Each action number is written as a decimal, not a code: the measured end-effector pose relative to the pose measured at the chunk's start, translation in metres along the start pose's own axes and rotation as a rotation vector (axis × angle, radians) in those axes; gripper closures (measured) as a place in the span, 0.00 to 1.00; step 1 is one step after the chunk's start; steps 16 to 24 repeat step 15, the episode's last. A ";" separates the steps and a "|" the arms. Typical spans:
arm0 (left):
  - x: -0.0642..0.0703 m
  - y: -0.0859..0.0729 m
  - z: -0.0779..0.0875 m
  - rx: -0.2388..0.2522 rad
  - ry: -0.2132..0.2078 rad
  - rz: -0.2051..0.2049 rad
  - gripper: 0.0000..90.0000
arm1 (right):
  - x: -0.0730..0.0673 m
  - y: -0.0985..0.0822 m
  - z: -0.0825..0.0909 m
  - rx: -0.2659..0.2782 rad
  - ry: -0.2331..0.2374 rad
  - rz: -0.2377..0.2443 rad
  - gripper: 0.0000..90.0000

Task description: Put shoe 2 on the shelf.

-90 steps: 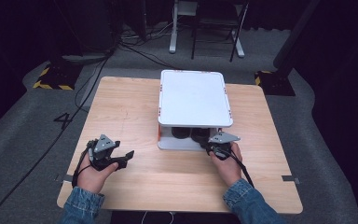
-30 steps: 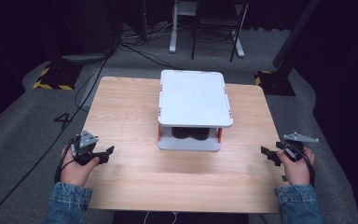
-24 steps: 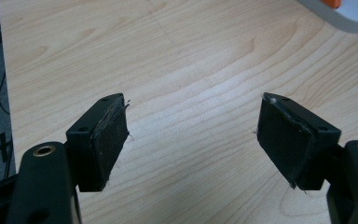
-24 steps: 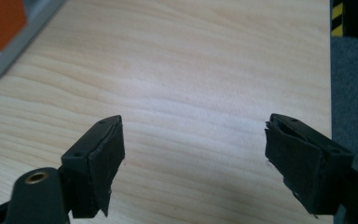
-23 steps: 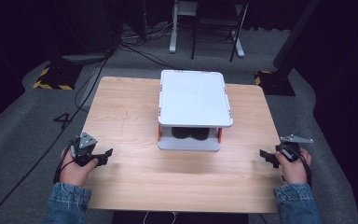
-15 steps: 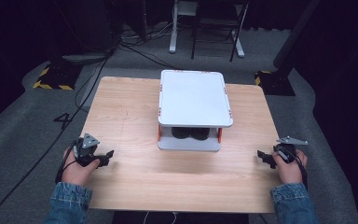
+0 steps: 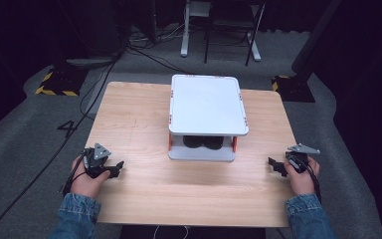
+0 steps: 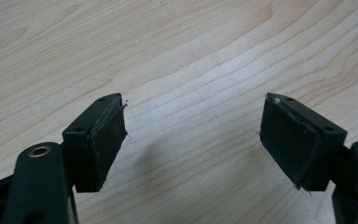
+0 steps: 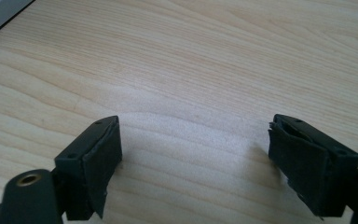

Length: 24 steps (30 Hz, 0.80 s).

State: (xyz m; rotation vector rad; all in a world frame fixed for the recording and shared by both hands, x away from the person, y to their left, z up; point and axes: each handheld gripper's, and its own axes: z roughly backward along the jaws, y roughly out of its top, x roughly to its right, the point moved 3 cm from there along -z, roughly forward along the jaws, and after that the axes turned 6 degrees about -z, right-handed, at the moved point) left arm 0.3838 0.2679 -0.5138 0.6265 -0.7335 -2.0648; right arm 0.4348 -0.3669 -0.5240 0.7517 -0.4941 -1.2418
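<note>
My left gripper (image 7: 115, 168) sits low over the surface (image 7: 139, 124) near its left front edge, jaws spread with only bare wood between them. My right gripper (image 7: 274, 166) hovers at the right front edge; its jaws have just been opening and nothing is between them. Farther ahead, well apart from both, a white two-tier stand (image 7: 206, 104) occupies the middle, with dark round objects (image 7: 203, 142) tucked on its lower level.

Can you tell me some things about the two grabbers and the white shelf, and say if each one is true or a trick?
1. The left gripper holds a black thing. False: its jaws are open over bare wood.
2. The white shelf stands on the table. True.
3. The right gripper is open. True.
4. Dark things sit under the shelf's top. True.
5. Both grippers touch the shelf. False: they are apart from it, near the table's sides.
</note>
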 end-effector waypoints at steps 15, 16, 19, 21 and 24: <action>0.004 0.002 -0.002 0.004 -0.020 -0.003 0.25 | -0.001 0.001 -0.002 -0.012 -0.008 -0.021 0.16; 0.004 0.002 -0.002 0.004 -0.020 -0.003 0.25 | -0.001 0.001 -0.002 -0.012 -0.008 -0.021 0.16; 0.004 0.002 -0.002 0.004 -0.020 -0.003 0.25 | -0.001 0.001 -0.002 -0.012 -0.008 -0.021 0.16; 0.004 0.002 -0.002 0.004 -0.020 -0.003 0.25 | -0.001 0.001 -0.002 -0.012 -0.008 -0.021 0.16; 0.004 0.002 -0.002 0.004 -0.020 -0.003 0.25 | -0.001 0.001 -0.002 -0.012 -0.008 -0.021 0.16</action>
